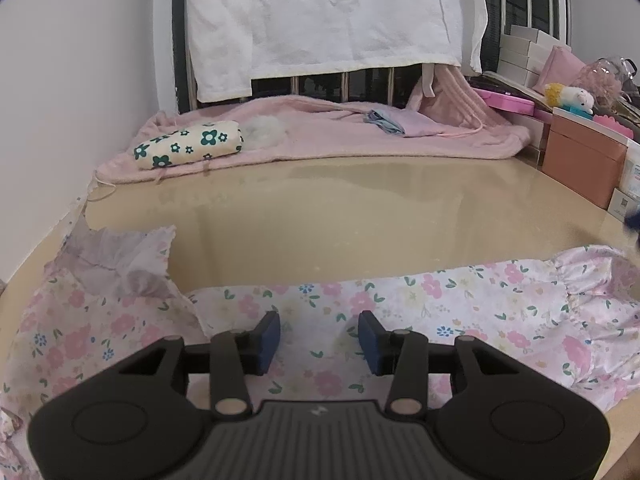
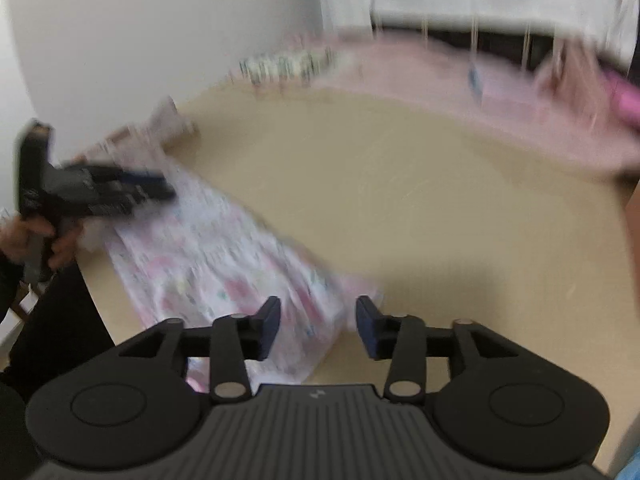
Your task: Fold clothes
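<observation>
A white garment with pink flowers [image 1: 460,304] lies flat along the near edge of the beige table [image 1: 360,208]. My left gripper [image 1: 319,338] is open and empty, just above its middle. In the blurred right wrist view the same garment [image 2: 224,256] runs from the left to the near centre. My right gripper [image 2: 318,326] is open and empty above the garment's right end. The left gripper [image 2: 132,188] shows there too, held by a hand over the garment's left part.
A pink blanket [image 1: 340,132] lies at the table's far side with a folded flower-print cloth [image 1: 188,148] and a folded lilac cloth [image 1: 404,122] on it. Boxes [image 1: 580,160] and a plush toy [image 1: 572,98] stand at the right. A white wall is at the left.
</observation>
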The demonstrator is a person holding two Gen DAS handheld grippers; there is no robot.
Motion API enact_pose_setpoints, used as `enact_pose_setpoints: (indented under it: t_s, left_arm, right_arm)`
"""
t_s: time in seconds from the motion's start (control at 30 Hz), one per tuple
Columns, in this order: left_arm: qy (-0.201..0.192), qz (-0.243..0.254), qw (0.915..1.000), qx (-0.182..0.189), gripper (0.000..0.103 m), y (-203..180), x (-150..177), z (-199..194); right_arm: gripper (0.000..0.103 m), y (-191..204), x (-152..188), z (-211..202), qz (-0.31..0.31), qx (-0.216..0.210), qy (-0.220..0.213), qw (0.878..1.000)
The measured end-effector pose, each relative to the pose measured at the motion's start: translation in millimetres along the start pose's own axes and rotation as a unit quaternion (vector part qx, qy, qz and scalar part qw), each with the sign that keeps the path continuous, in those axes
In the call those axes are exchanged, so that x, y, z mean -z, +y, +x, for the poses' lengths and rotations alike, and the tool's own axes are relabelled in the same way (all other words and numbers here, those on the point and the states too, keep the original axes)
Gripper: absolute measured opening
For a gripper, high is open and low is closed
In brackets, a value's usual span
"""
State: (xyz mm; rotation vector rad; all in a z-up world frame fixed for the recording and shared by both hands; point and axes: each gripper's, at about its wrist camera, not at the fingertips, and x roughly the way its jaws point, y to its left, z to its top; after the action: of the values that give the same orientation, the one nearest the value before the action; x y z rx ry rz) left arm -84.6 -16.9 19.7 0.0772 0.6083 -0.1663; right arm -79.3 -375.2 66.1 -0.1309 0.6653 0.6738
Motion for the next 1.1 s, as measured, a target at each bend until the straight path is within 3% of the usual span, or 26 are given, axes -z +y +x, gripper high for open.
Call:
enact_pose_setpoints:
  t_s: [0.1,0.17,0.2,0.27,0.37,0.5,0.63,0.73,0.8,0.83,0.93,1.03,1.07,1.1]
  left_arm:
    - [0.0,0.001,1.0,-0.006,0.043,-2.3,0.0,-0.5]
    - [0.0,0.003,1.0,-0.009,0.043,-3.4,0.1,-1.3]
    - [-0.002,0.004,0.9999,-0.01,0.043,-3.6,0.6,-1.4]
    - [-0.004,0.005,0.9999,-0.012,0.044,-3.7,1.8,-2.1]
    - [-0.011,0.004,0.9999,-0.012,0.043,0.1,4.3,-6.4]
    - [-0.025,-0.021,0.9994,-0.009,0.043,18.7,4.3,-28.7]
    - [-0.069,-0.028,0.9972,0.008,0.048,61.2,0.7,-100.9]
    - [-0.062,-0.037,0.9962,-0.049,0.058,114.5,13.6,-144.5]
    - [-0.036,-0.053,0.993,-0.099,0.055,150.4,28.1,-161.3]
    - [-0.021,-0.078,0.9909,-0.107,0.053,165.0,37.7,-165.6]
    - [-0.002,-0.159,0.9834,-0.087,0.049,194.9,63.7,-176.5]
    - [-0.019,-0.192,0.9782,-0.076,0.049,208.0,80.8,-187.9]
    - [-0.027,-0.188,0.9783,-0.082,0.049,209.5,83.1,-191.4]
    - [-0.033,-0.183,0.979,-0.083,0.049,211.3,83.6,-194.7]
  right_arm:
    - [0.039,10.3,-4.7,3.6,0.016,-0.022,-0.069,0.997]
    - [0.01,20.8,-11.5,26.8,0.016,-0.004,-0.056,0.998]
    - [0.007,26.2,-12.3,42.3,0.011,0.009,-0.038,0.999]
    - [0.005,35.7,-7.2,70.8,-0.005,0.034,-0.004,0.999]
    - [0.006,44.2,9.5,92.2,-0.021,0.066,0.014,0.997]
    - [0.008,72.6,6.9,47.6,-0.022,0.11,-0.062,0.992]
    - [0.009,134.9,4.4,15.9,-0.066,0.104,-0.115,0.986]
    - [0.009,176.0,9.9,28.9,-0.036,0.072,-0.146,0.986]
    - [0.011,202.8,9.2,48.2,-0.045,0.036,-0.146,0.988]
    - [0.014,218.6,7.5,62.1,-0.061,0.015,-0.143,0.988]
    - [0.022,262.8,-2.9,102.3,-0.134,-0.021,-0.14,0.981]
    - [0.052,307.7,-19.5,140.8,-0.22,-0.084,-0.139,0.962]
    - [0.059,321.1,-24.9,152.0,-0.242,-0.098,-0.139,0.955]
    - [0.06,334.1,-30.2,163.2,-0.263,-0.111,-0.136,0.949]
